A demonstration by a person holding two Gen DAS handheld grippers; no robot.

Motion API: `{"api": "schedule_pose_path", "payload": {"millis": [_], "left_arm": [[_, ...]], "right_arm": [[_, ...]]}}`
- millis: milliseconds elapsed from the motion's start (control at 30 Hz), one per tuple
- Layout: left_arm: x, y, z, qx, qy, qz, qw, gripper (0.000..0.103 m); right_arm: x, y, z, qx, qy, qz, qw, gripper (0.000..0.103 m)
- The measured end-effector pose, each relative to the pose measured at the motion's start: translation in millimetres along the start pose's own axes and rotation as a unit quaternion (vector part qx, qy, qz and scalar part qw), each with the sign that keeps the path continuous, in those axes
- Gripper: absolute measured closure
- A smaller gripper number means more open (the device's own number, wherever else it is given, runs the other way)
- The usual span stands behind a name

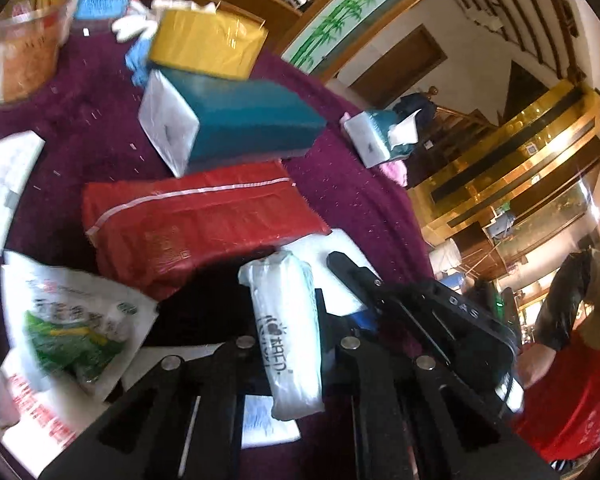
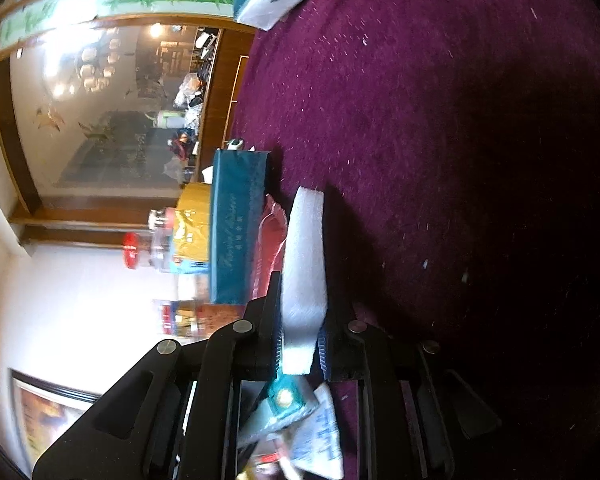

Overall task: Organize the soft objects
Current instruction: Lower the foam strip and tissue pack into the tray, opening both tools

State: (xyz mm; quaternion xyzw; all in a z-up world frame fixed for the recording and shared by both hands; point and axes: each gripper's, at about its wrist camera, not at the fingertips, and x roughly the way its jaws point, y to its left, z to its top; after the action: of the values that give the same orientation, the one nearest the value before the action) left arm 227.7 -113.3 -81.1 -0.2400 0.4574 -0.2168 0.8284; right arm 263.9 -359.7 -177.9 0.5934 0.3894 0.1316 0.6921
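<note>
My left gripper is shut on a white plastic-wrapped soft packet with grey print, which stands upright between its fingers above the purple tablecloth. Just behind it lies a red soft pack. Further back are a teal tissue pack and a yellow pack. My right gripper is shut on a white foam piece, held on edge close to the red pack. In the left wrist view the right gripper's finger shows beside the packet.
A printed bag with green contents lies at front left and a clear jar at back left. An opened small tissue pack sits near the table's far edge. A person in red stands at right. Bare purple cloth spreads right of the foam.
</note>
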Motion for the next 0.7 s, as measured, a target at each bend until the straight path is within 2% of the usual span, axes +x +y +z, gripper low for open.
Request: {"api": "schedule_pose_path", "payload": {"millis": [267, 367, 467, 700], "left_arm": [[-77.1, 24.6, -21.1, -0.015, -0.046, 0.019, 0.9986, 0.093], [-113.9, 43.5, -33.7, -0.028, -0.056, 0.025, 0.9977, 0.093], [-153.5, 62.1, -42.9, -0.035, -0.070, 0.031, 0.9965, 0.093], [-256.3, 116.4, -49.4, -0.063, -0.139, 0.082, 0.9848, 0.093]], "right_arm": [[-2.9, 17.6, -26.3, 0.005, 0.039, 0.042, 0.998, 0.089], [8.0, 41.2, -50.5, -0.018, 0.084, 0.076, 0.993, 0.089], [22.7, 73.7, -88.4, -0.083, 0.125, 0.074, 0.986, 0.089], [82.0, 118.2, -193.6, -0.150, 0.226, 0.072, 0.960, 0.088]]}}
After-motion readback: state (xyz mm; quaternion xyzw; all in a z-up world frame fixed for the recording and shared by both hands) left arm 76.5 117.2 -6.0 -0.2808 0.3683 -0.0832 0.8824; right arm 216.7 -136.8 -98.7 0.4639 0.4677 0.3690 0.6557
